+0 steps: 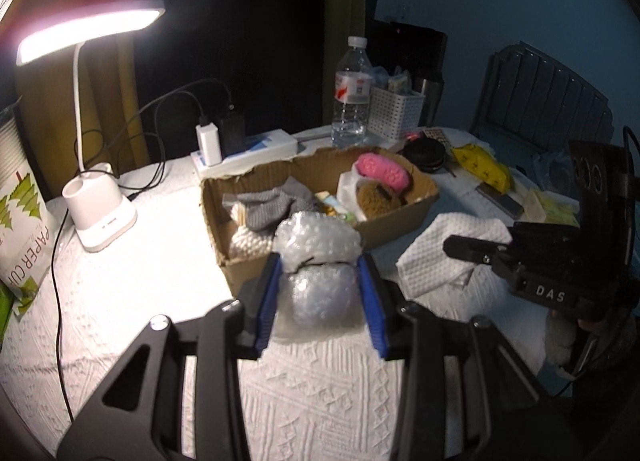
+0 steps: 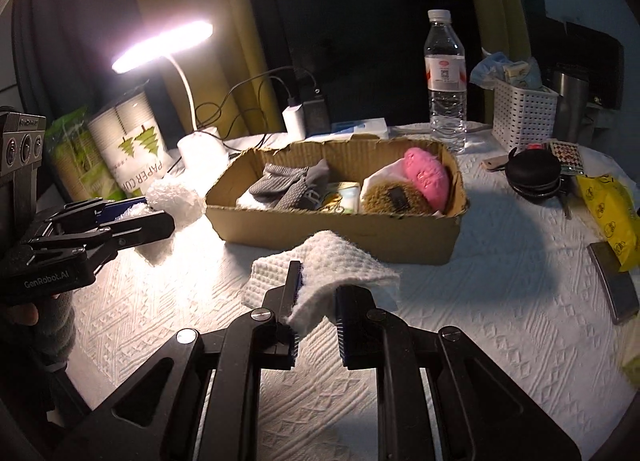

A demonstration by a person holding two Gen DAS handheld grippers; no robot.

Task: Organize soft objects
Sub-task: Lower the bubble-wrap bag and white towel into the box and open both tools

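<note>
My left gripper (image 1: 320, 281) is shut on a wad of bubble wrap (image 1: 318, 249) just in front of the near left corner of a cardboard box (image 1: 394, 231). My right gripper (image 2: 316, 293) is shut on a white waffle cloth (image 2: 340, 261) lying on the table in front of the box (image 2: 340, 233). The cloth also shows in the left wrist view (image 1: 448, 249). The box holds grey knit socks (image 2: 288, 185), a pink plush (image 2: 426, 177), a brown fuzzy item (image 2: 394, 199) and small packets. The bubble wrap also shows in the right wrist view (image 2: 172, 197).
A lit desk lamp (image 1: 100, 217) stands left of the box with cables and a power strip (image 1: 244, 151) behind. A water bottle (image 2: 446, 89), white basket (image 2: 522, 115), black round case (image 2: 534, 173), yellow bag (image 2: 610, 213) and phone (image 2: 614, 285) sit right. A paper cup pack (image 2: 132, 145) is at left.
</note>
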